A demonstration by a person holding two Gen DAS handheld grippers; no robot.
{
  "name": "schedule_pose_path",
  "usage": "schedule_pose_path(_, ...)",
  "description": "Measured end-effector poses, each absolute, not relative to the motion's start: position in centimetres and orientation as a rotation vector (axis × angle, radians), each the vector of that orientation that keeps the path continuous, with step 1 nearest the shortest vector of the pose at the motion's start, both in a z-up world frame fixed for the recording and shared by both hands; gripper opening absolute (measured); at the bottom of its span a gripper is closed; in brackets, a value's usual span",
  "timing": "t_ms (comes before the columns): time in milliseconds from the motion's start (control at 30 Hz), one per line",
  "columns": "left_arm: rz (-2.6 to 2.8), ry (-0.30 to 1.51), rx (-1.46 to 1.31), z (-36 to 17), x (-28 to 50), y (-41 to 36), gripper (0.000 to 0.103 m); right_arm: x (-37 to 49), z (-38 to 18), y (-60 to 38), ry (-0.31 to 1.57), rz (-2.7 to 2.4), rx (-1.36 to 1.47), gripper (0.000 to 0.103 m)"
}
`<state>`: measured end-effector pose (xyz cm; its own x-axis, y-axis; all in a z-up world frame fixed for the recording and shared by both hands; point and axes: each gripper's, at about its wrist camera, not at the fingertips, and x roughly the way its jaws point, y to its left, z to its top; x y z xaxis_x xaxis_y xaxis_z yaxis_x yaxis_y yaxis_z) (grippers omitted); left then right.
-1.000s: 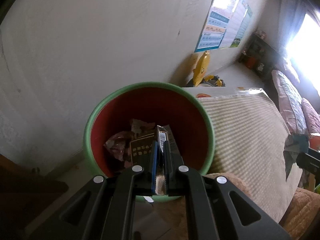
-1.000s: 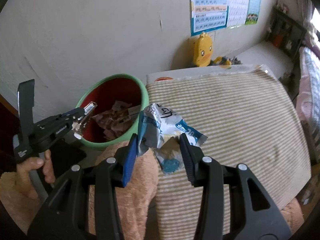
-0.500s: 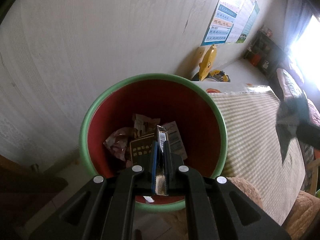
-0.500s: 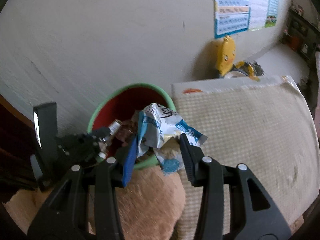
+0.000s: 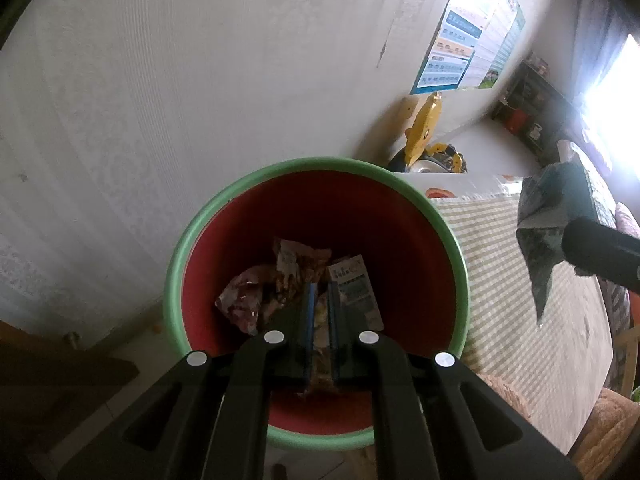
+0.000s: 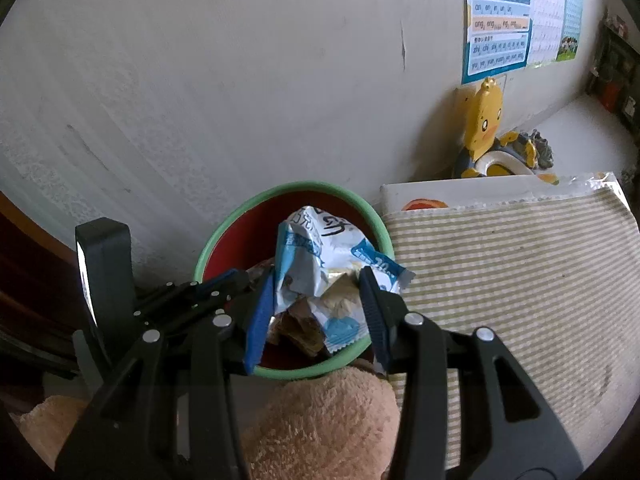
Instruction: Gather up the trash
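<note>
A green-rimmed bin with a red inside (image 5: 448,236) stands by the wall and holds several wrappers (image 5: 296,276). My left gripper (image 5: 319,304) is over the bin, its jaws slightly apart with nothing between them. My right gripper (image 6: 318,300) is shut on a crumpled white and blue wrapper (image 6: 320,256) and holds it above the bin (image 6: 224,232). That wrapper also shows at the right of the left wrist view (image 5: 548,216). The left gripper shows in the right wrist view (image 6: 216,284), low over the bin's left rim.
A striped cloth surface (image 6: 500,272) lies right of the bin. A fluffy tan cushion (image 6: 320,428) sits just in front of it. A yellow duck toy (image 6: 486,120) leans at the wall under posters (image 6: 500,20). A dark wooden edge (image 5: 48,372) is at the left.
My left gripper opened a little and the dark wrapper it held dropped into the bin. My right gripper carried the white and blue wrapper left, from over the cloth to above the bin.
</note>
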<state>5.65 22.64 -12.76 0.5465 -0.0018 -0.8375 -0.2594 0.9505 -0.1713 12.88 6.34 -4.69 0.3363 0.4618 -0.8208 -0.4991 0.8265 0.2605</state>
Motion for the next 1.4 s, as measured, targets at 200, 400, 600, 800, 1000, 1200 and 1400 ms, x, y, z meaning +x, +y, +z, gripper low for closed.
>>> schedule_pose_path(200,0.172,0.987,-0.32,-13.2,5.9,23.2,0.02,13.6,-5.6,7.0,1.069,0.647,-0.026,0.045)
schedule_pose_path(400,0.218,0.969,-0.347,-13.2,5.2,24.2,0.046,13.8,-5.9,7.6,1.066,0.671,-0.019,0.054)
schedule_pose_path(600,0.249,0.973,-0.344,-13.3,4.5,24.6,0.048,13.6,-5.9,7.1,1.053,0.666,-0.011,0.064)
schedule_pose_path(800,0.21,0.924,-0.297,-11.7,4.1,22.8,0.061,12.8,-5.1,3.9,1.017,0.628,0.024,0.074)
schedule_pose_path(1000,0.09,0.839,-0.247,-8.9,4.0,18.0,0.071,10.6,-5.1,-5.1,0.944,0.465,0.068,0.081)
schedule_pose_path(1200,-0.089,0.585,-0.212,-3.3,2.9,11.3,0.093,4.8,0.7,-14.8,0.599,0.195,0.043,0.099)
schedule_pose_path(1400,-0.075,0.273,-0.121,2.7,1.1,5.0,0.095,0.3,3.5,-20.4,0.324,-0.035,0.098,0.099)
